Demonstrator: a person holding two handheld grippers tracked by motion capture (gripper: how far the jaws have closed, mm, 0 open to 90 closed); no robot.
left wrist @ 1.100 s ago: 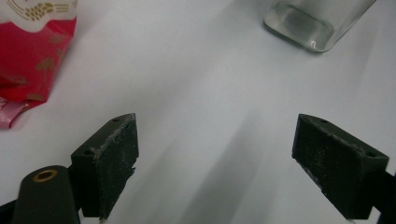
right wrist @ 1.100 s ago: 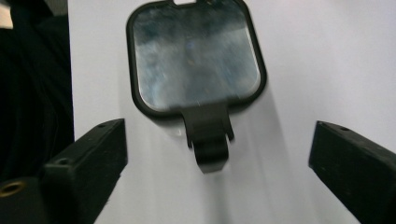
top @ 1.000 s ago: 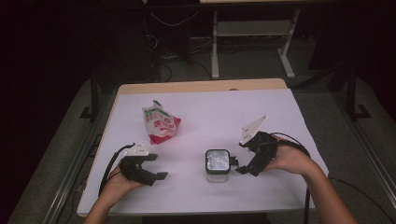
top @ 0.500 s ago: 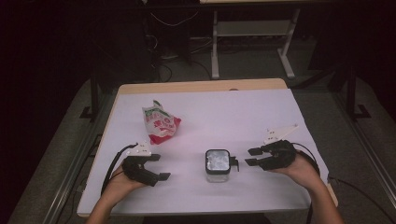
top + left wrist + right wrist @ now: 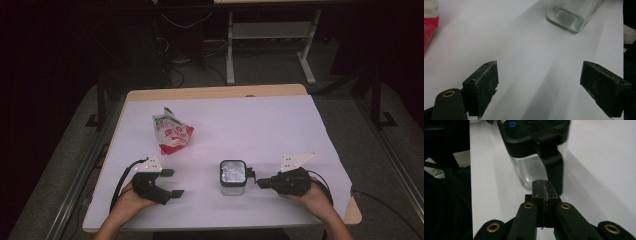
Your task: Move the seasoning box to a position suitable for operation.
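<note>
A square glass jar (image 5: 233,175) with a black lid stands near the table's front, and a black latch (image 5: 551,162) hangs down its side. My right gripper (image 5: 260,183) lies level just right of the jar and points at that latch. Its jaws have just been closing and now meet with nothing between them; in the right gripper view the tips (image 5: 543,185) sit just short of the latch. My left gripper (image 5: 174,183) rests open at the front left, with bare table between its jaws (image 5: 539,75) and the jar (image 5: 571,15) farther ahead.
A red and white snack bag (image 5: 171,132) lies on the white table (image 5: 260,120) behind the left gripper; its edge (image 5: 429,30) shows in the left gripper view. Dark floor, cables and a desk frame lie beyond the far edge.
The right gripper has sunk to the table beside the jar and levelled out, and its jaws have shut. The left gripper has not moved.
</note>
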